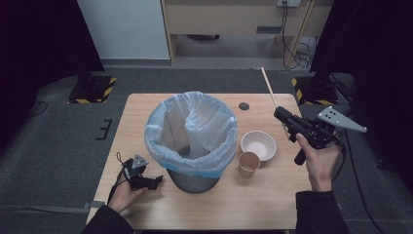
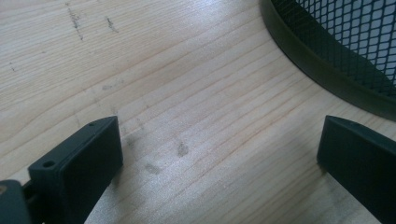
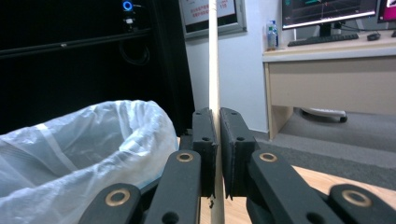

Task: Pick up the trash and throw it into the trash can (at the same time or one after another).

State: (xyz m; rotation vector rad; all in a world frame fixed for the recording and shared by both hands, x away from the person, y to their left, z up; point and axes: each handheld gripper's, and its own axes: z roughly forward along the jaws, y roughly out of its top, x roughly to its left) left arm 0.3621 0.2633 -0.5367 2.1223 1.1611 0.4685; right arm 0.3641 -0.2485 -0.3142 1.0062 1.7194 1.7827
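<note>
While the wooden stick is already lifted off the table, we judge the clearing barely begun: the paper cup and paper bowl sit beside the lined mesh bin (nothing visibly in it). Our right gripper is clenched on the stick, held upright right of the bin. Our left gripper rests low by the bin's base, jaws spread wide, holding nothing.
</note>
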